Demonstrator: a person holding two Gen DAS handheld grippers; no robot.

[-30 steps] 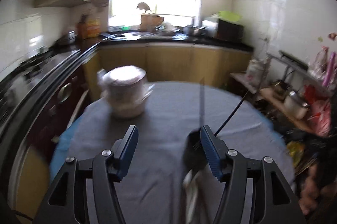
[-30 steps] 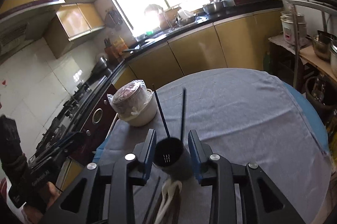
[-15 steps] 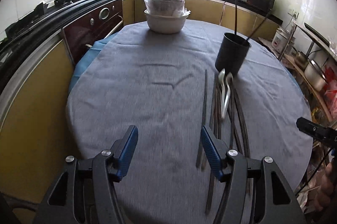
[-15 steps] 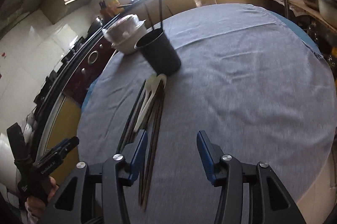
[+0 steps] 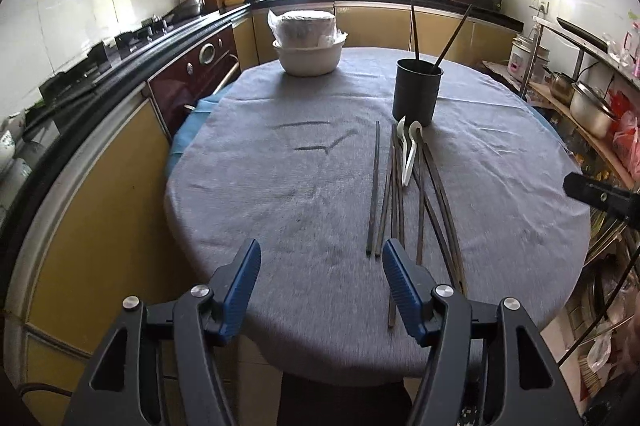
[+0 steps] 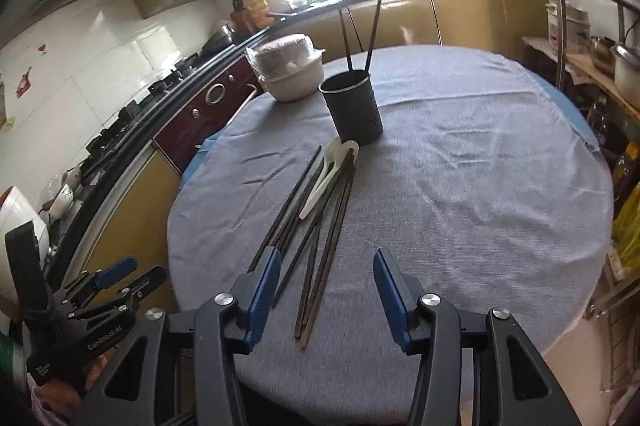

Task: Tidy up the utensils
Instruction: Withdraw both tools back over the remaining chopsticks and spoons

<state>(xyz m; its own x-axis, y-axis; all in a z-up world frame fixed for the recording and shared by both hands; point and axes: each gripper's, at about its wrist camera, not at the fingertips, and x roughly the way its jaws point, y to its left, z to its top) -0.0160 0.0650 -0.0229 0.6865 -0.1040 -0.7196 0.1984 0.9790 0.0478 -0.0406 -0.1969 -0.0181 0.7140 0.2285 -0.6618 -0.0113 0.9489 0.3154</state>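
A black utensil cup (image 5: 417, 93) (image 6: 353, 109) stands upright on the grey-clothed round table (image 5: 280, 185) with two dark chopsticks (image 5: 414, 33) in it. Several dark chopsticks (image 5: 394, 193) (image 6: 320, 226) and white spoons (image 5: 410, 151) (image 6: 328, 173) lie on the cloth in front of the cup. My left gripper (image 5: 320, 282) is open and empty at the table's near edge, left of the chopstick ends. My right gripper (image 6: 326, 290) is open and empty, above the near ends of the chopsticks.
A white bowl with a wrapped stack in it (image 5: 309, 43) (image 6: 290, 73) stands at the table's far left. Counters and an oven (image 5: 192, 73) run along the left. A rack with pots (image 5: 588, 105) stands on the right.
Both grippers have drawn back from the cup toward the table's near edge. The right gripper, which had its fingers around the cup, is now apart from it; the cup stands alone.
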